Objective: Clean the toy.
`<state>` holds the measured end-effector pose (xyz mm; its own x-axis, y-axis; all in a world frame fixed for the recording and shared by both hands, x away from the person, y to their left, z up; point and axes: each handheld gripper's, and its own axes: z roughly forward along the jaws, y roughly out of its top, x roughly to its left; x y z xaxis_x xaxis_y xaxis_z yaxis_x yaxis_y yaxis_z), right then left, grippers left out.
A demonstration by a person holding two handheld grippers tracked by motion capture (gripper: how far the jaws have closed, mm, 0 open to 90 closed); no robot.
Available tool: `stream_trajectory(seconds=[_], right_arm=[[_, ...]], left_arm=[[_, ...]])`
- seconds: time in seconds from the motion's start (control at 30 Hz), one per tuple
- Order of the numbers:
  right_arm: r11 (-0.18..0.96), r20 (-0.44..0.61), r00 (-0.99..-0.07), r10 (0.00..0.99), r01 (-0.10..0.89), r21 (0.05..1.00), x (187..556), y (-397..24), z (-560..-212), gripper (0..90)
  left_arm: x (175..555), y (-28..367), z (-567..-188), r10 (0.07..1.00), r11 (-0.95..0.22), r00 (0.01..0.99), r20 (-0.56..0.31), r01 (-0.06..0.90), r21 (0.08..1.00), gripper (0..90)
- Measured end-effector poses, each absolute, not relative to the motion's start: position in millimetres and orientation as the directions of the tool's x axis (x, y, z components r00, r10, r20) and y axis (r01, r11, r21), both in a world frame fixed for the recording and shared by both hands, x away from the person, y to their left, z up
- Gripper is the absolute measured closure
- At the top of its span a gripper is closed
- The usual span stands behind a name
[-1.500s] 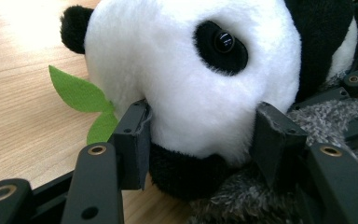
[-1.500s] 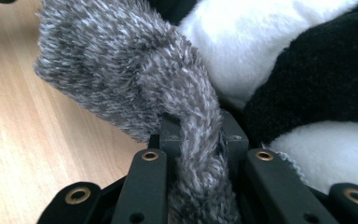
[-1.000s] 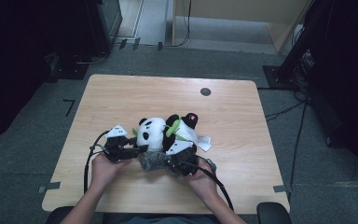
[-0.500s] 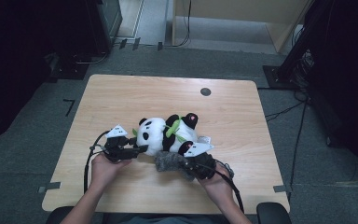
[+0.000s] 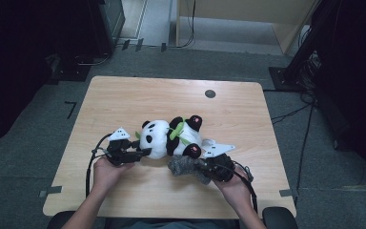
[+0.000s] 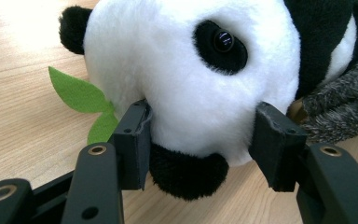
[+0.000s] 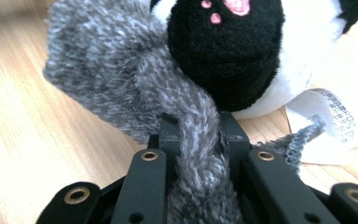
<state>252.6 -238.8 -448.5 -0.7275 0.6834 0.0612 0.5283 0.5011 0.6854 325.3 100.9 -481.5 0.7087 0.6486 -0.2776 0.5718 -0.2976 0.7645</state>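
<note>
A panda plush [image 5: 164, 136] lies on its side mid-table, with green felt leaves [image 6: 77, 93] beside its head. My left gripper [image 5: 144, 152] clamps the panda's white head [image 6: 191, 79]; both pads [image 6: 133, 140] press into the fur. A grey fuzzy knitted piece [image 5: 185, 165] lies in front of the panda's black foot [image 7: 223, 51]. My right gripper [image 5: 201, 169] is shut on this grey knit [image 7: 121, 74], which runs bunched between its jaws. The panda's white label [image 7: 331, 121] rests on the wood to the right.
The wooden table [image 5: 124, 100] has a small black round cap [image 5: 210, 93] near its far edge. Cables trail from both grippers toward the front edge. Dark equipment and cables stand on the floor around the table.
My right gripper has moved to the right along the front of the panda, drawing the grey knit with it. The left gripper and the panda's head have stayed put.
</note>
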Motion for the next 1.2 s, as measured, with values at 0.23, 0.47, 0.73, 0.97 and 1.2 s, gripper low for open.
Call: stream_trajectory(seconds=[0.23,0.47,0.73,0.97,1.2], right_arm=[[0.494,0.086,-0.763,0.641,0.496,0.714,249,-234,-439,76.5],[0.465,0.08,-0.775,0.627,0.454,0.76,248,-231,-410,76.6],[0.434,0.039,-0.765,0.642,0.405,0.804,254,-235,-373,76.4],[0.441,0.036,-0.738,0.674,0.44,0.782,268,-237,-379,76.3],[0.427,0.049,-0.714,0.699,0.471,0.772,275,-247,-394,76.3]], left_arm=[[325,101,-482,0.65,-0.299,0.708,-0.275,0.571,0.765,43.9],[325,100,-482,0.651,-0.298,0.708,-0.275,0.572,0.765,44.0],[325,100,-482,0.651,-0.298,0.708,-0.275,0.571,0.765,44.0],[325,100,-482,0.649,-0.305,0.711,-0.268,0.567,0.765,44.0],[325,100,-483,0.647,-0.31,0.715,-0.264,0.563,0.766,44.0]])
